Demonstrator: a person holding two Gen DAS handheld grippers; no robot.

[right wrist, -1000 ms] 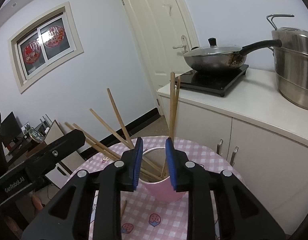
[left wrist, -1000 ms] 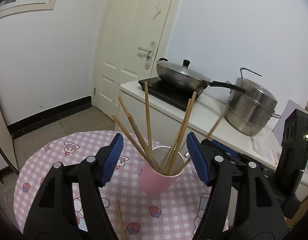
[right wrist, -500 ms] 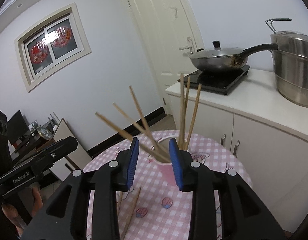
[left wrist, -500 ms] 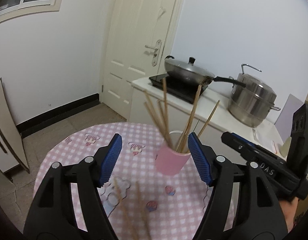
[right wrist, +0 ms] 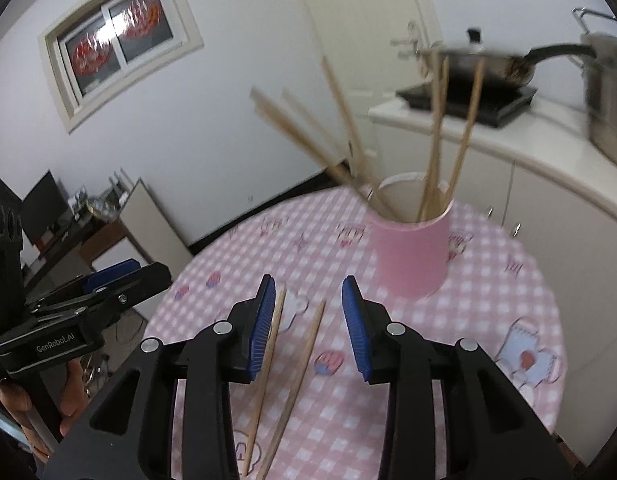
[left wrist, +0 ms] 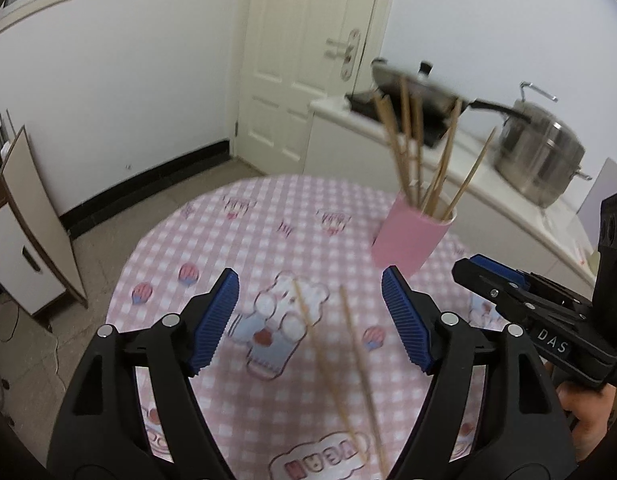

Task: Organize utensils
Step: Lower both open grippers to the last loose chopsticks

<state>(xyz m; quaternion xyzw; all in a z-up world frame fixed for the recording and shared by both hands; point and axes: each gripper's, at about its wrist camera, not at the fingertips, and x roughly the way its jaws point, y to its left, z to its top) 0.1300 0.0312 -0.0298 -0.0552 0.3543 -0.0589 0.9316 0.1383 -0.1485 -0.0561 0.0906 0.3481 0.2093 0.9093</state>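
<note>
A pink cup (left wrist: 411, 238) stands on the round pink checked table (left wrist: 236, 248) and holds several wooden chopsticks (left wrist: 408, 148). It also shows in the right wrist view (right wrist: 408, 256). Two loose chopsticks (left wrist: 340, 356) lie on the cloth below my left gripper (left wrist: 310, 322), which is open and empty above them. In the right wrist view the same two chopsticks (right wrist: 298, 368) lie between the fingers of my right gripper (right wrist: 308, 326), which is open and empty above the table.
A white counter (left wrist: 488, 196) behind the table carries a hob with a lidded wok (left wrist: 412, 88) and a steel pot (left wrist: 536, 160). A white door (left wrist: 308, 60) is at the back. A low cabinet (left wrist: 20, 224) stands left of the table.
Both grippers have pulled back from the cup and tilted down over the table. The right gripper has opened wider. The two loose chopsticks have come into view beneath them.
</note>
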